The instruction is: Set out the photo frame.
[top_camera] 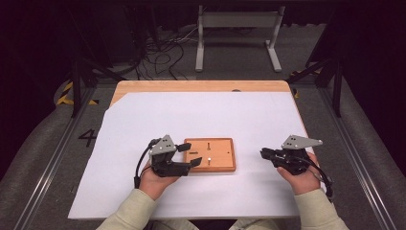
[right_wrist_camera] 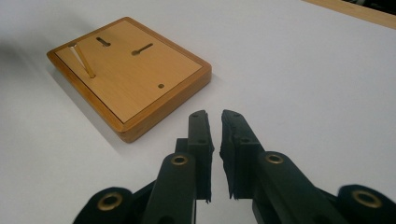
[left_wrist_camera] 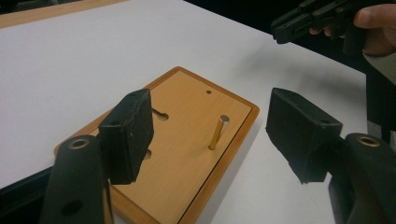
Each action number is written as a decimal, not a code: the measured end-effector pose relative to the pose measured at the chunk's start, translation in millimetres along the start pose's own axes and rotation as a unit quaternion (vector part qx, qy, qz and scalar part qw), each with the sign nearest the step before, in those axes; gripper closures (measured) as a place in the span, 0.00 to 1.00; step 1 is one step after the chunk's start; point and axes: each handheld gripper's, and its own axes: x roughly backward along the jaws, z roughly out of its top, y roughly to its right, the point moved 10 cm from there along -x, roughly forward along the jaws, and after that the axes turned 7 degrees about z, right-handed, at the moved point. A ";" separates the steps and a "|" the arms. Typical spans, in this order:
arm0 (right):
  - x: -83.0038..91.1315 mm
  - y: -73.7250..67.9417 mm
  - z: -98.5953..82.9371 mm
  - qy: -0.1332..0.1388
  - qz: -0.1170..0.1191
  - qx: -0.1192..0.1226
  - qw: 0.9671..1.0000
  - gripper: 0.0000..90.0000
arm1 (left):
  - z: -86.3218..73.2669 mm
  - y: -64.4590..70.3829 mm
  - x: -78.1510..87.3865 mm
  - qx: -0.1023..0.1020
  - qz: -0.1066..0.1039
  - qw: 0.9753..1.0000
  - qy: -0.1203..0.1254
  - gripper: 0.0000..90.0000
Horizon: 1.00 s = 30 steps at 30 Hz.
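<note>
— Wooden board (top_camera: 210, 154) in the middle of the white sheet (top_camera: 191, 120), see it? A little gold peg (left_wrist_camera: 218, 132) stands up in it.

— Yes. What is the left gripper (top_camera: 190, 155) doing?

— Its jaws are spread wide, right at the board's left edge. One jaw hangs over the board, and nothing is between them.

— And the right gripper (top_camera: 264, 153)?

— That one sits off to the right, well apart from the board. Its jaws are nearly together with just a thin gap, and they grip nothing.
</note>
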 end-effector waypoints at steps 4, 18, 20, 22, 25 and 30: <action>1.3 1.7 -2.8 0.000 0.000 -0.004 1.000 0.91 | 2.3 3.9 -11.1 0.011 -0.008 1.000 -0.002 0.42; 0.9 -2.5 -1.8 0.002 0.009 0.000 1.000 0.91 | -9.9 16.4 -40.3 -0.016 -0.011 0.999 -0.025 0.58; 0.8 -2.7 -1.9 0.002 0.009 0.001 1.000 0.90 | -15.2 16.6 -43.7 -0.026 -0.009 0.999 -0.032 0.61; 0.4 -2.9 -1.9 0.002 0.010 0.001 1.000 0.90 | -18.7 16.5 -46.7 -0.020 -0.011 0.999 -0.040 0.66; -0.4 -4.1 -1.8 0.001 0.012 0.002 1.000 0.90 | -23.0 15.0 -50.0 -0.009 -0.013 0.998 -0.053 0.69; -0.4 -6.0 -0.6 0.004 0.015 0.005 1.000 0.89 | -23.8 13.3 -51.2 -0.014 -0.007 0.998 -0.053 0.71</action>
